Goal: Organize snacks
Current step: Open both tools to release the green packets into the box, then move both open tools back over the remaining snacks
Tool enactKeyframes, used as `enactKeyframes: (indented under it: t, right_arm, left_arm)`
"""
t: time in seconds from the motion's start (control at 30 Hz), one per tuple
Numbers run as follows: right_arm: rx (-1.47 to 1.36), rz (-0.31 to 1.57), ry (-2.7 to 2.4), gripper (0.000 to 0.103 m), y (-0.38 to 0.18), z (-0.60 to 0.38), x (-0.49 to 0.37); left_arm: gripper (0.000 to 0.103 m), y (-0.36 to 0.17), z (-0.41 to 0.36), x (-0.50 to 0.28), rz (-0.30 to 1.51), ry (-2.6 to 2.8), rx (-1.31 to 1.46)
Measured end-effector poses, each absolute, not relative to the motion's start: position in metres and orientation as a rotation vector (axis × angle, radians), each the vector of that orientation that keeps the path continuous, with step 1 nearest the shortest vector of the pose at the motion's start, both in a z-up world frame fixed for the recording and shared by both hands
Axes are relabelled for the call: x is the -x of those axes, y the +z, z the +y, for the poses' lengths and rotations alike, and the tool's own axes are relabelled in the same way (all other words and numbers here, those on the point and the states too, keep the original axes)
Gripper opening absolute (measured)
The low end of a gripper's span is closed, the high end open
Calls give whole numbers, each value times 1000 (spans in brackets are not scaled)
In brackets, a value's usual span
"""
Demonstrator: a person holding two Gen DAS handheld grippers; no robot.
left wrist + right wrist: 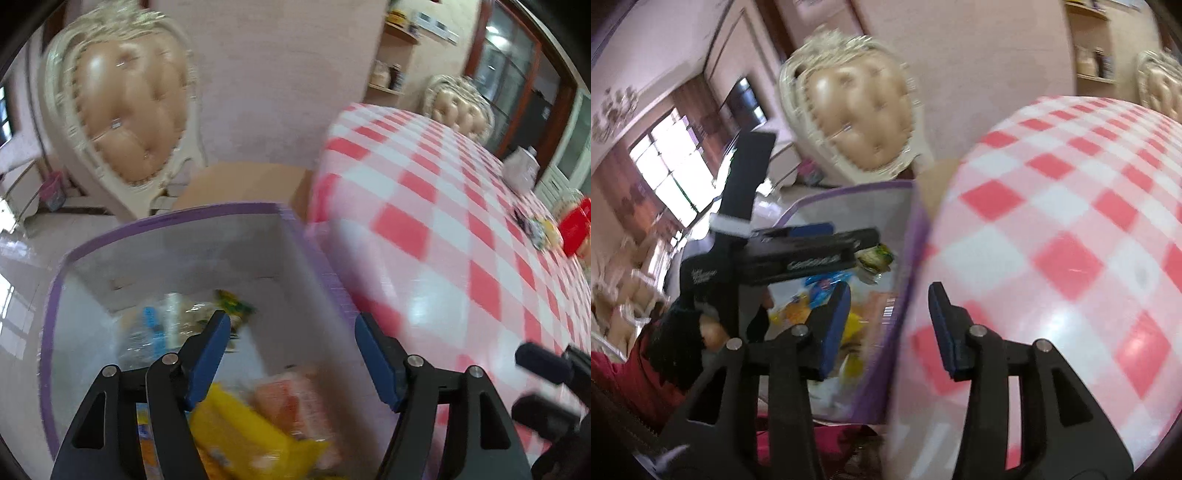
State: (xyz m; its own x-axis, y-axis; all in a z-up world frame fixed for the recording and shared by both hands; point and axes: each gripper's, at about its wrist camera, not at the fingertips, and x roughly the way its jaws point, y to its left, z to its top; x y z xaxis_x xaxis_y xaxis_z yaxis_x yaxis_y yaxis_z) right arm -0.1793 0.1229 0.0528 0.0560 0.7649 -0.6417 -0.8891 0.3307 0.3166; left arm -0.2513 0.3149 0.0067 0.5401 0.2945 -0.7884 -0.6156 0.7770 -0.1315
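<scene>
A purple-rimmed white box (177, 221) stands beside the checked table (443, 206). It holds several snack packets: a yellow one (243, 432), an orange one (291, 402), and clear and blue ones (155, 332). My left gripper (291, 354) is open and empty, held over the box. My right gripper (888, 325) is open and empty, over the box's table-side wall (905, 280). The left gripper's body (798, 251) shows in the right wrist view above the snacks (820, 295).
A red box (576, 225) and small packets (539, 229) lie far across the red-and-white checked table (1071, 236). A padded cream chair (122, 114) stands behind the purple box. A cardboard box (243, 181) sits between chair and table.
</scene>
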Motion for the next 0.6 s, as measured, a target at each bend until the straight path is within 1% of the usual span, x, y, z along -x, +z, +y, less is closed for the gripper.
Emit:
enactKeyframes:
  t: [0.17, 0.37, 0.43, 0.6]
  right_arm:
    - [142, 816, 1141, 54, 57, 79, 142]
    - [67, 843, 953, 56, 55, 16, 94]
    - [35, 857, 881, 58, 57, -6, 78]
    - [-71, 872, 706, 59, 59, -57, 39]
  left_arm:
    - [72, 20, 270, 206, 853, 475, 336]
    - [76, 36, 208, 138, 856, 339, 311]
    - [78, 41, 187, 107, 842, 289, 335]
    - [82, 48, 157, 25, 763, 269, 386]
